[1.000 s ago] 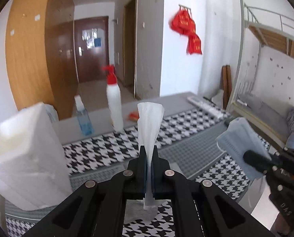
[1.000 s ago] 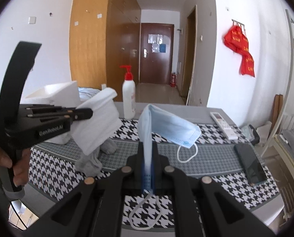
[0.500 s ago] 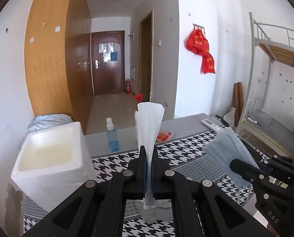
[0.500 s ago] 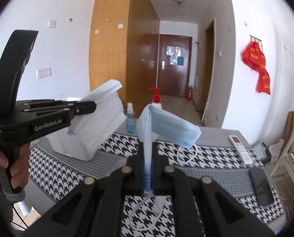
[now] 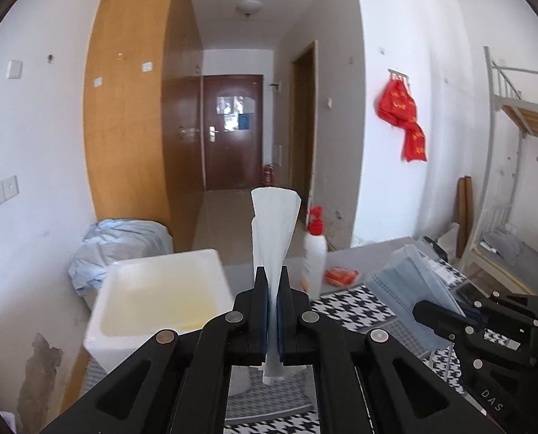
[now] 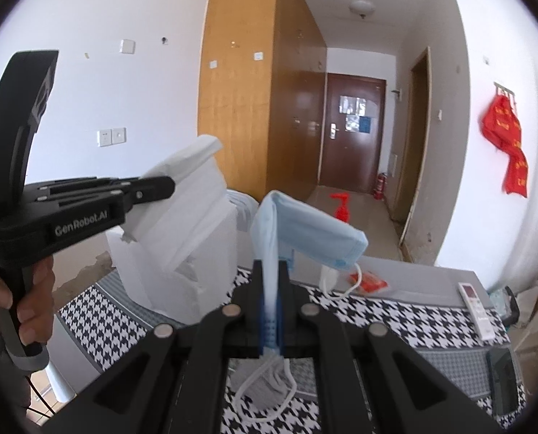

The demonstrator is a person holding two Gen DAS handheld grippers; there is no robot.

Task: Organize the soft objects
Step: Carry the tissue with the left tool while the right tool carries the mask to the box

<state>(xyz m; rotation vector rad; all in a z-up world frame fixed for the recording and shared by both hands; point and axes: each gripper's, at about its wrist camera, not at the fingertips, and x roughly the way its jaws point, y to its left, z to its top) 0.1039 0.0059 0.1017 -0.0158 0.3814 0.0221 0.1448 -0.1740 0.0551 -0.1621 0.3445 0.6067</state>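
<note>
Carrying a white folded tissue (image 5: 274, 231) pinched in my left gripper (image 5: 272, 282) and a pale blue face mask (image 6: 305, 228) clamped in my right gripper (image 6: 270, 275), both above the houndstooth table, I'm aiming squarely over the white foam box (image 5: 153, 296) before releasing.

Black gripper (image 6: 157, 186) w/ "GenRobot.AI" lettering, silver screws.

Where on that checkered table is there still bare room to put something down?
The open white foam box looks empty. Bare checkered cloth lies between the red packet and the remote. The bottle and packet crowd the far middle edge.
</note>
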